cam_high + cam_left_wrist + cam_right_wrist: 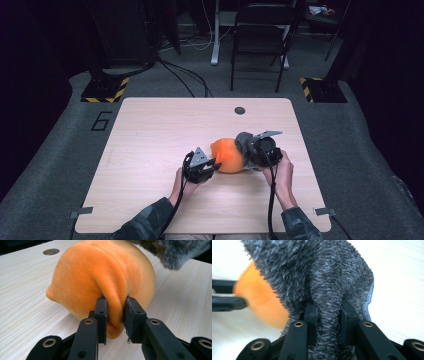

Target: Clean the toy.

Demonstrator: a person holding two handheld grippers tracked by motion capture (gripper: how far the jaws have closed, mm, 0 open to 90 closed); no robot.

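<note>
Orange soft toy [100, 280] pinched by a fold between left gripper [115, 316] jaws, resting on wooden surface [150, 150]. Grey fuzzy cloth [317, 277] squeezed tight between right gripper [328, 322] jaws, touching the toy.

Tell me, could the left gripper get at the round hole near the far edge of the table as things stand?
Probably not right now. The left gripper is shut on a fold of the orange plush, so it is occupied. The bare tabletop between it and the hole looks free, so letting go would likely open the way.
</note>
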